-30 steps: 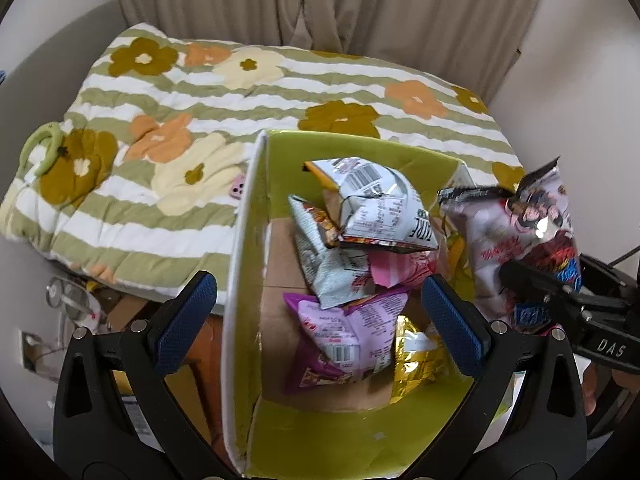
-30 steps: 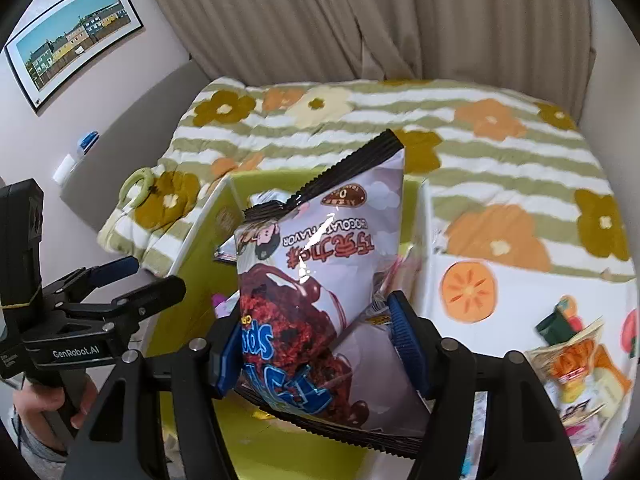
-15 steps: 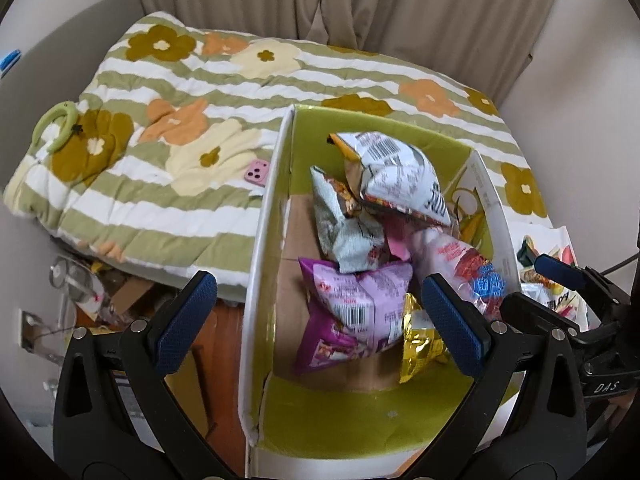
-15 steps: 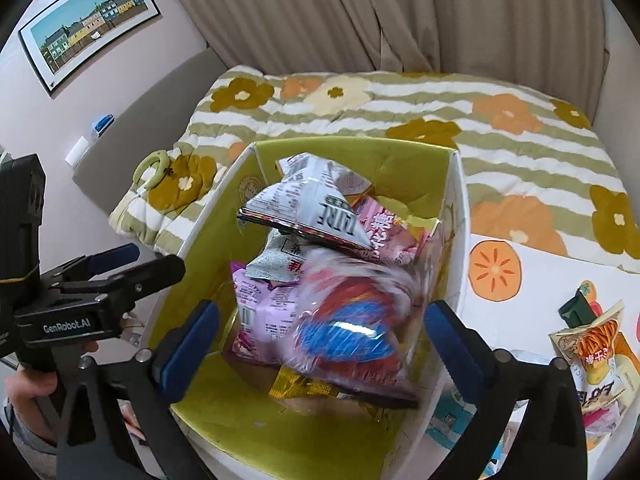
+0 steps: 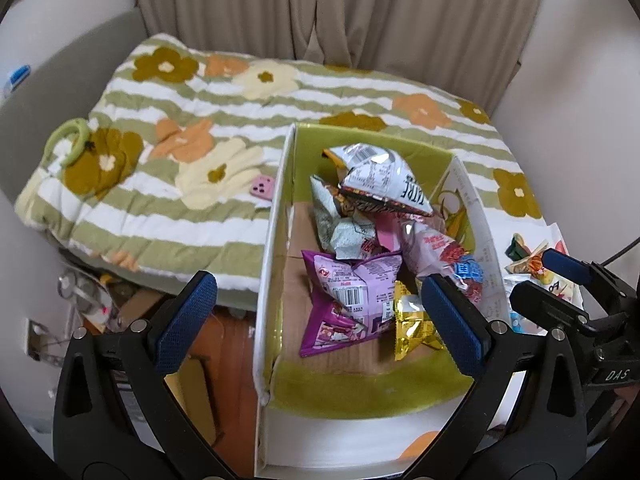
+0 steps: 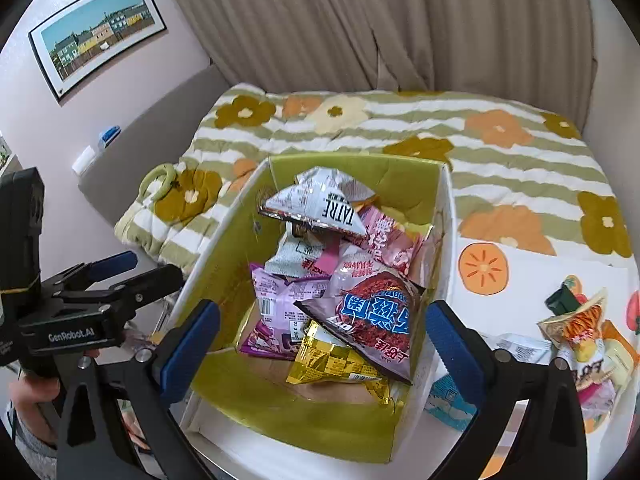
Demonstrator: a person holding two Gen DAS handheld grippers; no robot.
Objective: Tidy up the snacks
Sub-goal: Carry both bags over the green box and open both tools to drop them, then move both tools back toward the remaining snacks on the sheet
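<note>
A green-lined cardboard box (image 5: 344, 392) (image 6: 224, 264) holds several snack bags. The pink chocolate snack bag (image 6: 372, 316) (image 5: 440, 256) lies on top at the box's right side, beside a purple bag (image 5: 352, 296) (image 6: 276, 304), a gold packet (image 6: 332, 360) (image 5: 412, 320) and a silver bag (image 5: 380, 180) (image 6: 320, 204). My right gripper (image 6: 320, 344) is open and empty above the box's near end. My left gripper (image 5: 320, 320) is open and empty over the box's left wall. More snack bags (image 6: 584, 332) (image 5: 528, 256) lie outside, to the right of the box.
The box stands against a bed with a flowered striped quilt (image 5: 192, 160) (image 6: 500, 152). A pink phone (image 5: 262, 189) and a green ring (image 5: 68, 136) lie on the quilt. Curtains hang behind. Clutter sits on the floor at the left (image 5: 92, 300).
My right gripper opened and dropped the pink chocolate bag into the box, where it now lies still. Both grippers drew back a little from the box.
</note>
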